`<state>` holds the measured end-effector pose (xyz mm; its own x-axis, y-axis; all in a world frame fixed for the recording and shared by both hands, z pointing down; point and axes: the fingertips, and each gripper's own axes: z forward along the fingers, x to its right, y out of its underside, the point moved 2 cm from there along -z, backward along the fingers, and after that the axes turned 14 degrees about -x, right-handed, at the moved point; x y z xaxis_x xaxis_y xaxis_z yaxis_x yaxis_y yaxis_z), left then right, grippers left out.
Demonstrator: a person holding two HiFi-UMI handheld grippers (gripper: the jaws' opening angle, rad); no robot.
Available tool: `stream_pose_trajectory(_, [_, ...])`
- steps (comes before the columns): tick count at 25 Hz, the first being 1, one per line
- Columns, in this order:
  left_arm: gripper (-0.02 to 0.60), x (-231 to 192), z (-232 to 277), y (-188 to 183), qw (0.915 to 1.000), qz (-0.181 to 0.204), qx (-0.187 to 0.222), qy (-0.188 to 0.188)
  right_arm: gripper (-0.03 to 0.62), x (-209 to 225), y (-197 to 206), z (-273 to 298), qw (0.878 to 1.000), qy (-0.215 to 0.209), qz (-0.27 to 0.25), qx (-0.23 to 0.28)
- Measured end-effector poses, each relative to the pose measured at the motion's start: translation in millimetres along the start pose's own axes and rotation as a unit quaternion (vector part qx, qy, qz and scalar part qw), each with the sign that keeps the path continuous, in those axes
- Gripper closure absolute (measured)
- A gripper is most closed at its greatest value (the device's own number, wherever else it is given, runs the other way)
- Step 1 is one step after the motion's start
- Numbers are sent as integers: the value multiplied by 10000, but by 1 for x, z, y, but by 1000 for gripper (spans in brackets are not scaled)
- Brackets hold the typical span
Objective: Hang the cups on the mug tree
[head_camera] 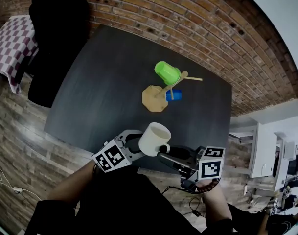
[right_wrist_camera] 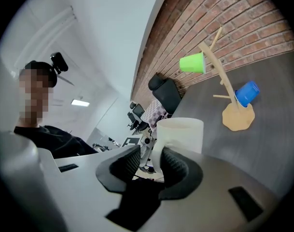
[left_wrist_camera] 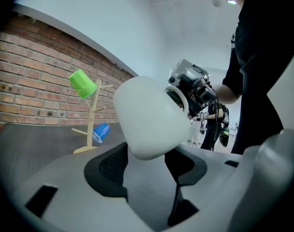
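**A:** The white mug (head_camera: 153, 138) was up off the dark table (head_camera: 104, 82), out past its near edge, right between the two tools!

**B:** And the right gripper (right_wrist_camera: 154, 166) had it. Its jaws were pinched on the mug's handle (right_wrist_camera: 159, 151), a pad on either side of the loop, with the mouth facing up.

**A:** What about the left gripper (left_wrist_camera: 147, 166)?

**B:** Its jaws were spread wide. From its own view the mug's rounded base hung tilted over the gap between the pads. I couldn't tell whether either pad touched the mug, and nothing showed a squeeze.

**A:** So the handle was carrying it. Where was the mug tree (head_camera: 164, 89)?

**B:** It stood well apart from the mug, farther back on the table toward the brick wall (head_camera: 188, 18). It rested on its round wooden base, with pegs sticking out from the stem.

**A:** There were two cups on it!

**B:** Yes. The green cup (head_camera: 167, 72) sat high on an upper peg, tipped mouth-down. The blue cup (head_camera: 173, 95) hung low on the stem, just above the base. Other pegs stood bare.

**A:** And off to the side?

**B:** A black chair (head_camera: 56, 28) stood by the table's far left corner, and a checkered cloth (head_camera: 11, 43) was beside it at the edge of the picture.
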<state>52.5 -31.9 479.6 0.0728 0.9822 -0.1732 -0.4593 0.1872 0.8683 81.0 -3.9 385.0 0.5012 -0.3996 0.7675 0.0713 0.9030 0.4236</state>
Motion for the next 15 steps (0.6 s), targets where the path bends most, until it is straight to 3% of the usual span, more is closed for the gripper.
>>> stream_pose_trajectory(8, [335, -4, 10, -10, 10000, 14, -5, -46, 498, 19, 1, -16, 9993, 73, -144, -327])
stream_pose_trajectory(11, [336, -11, 8, -17, 9996, -217, 170, 31, 524, 28, -15, -27, 9987, -380, 269, 189])
stream_pose_trajectory(15, [334, -23, 0, -28, 9976, -559, 390, 75, 534, 43, -36, -40, 9802, -1215, 947, 1246])
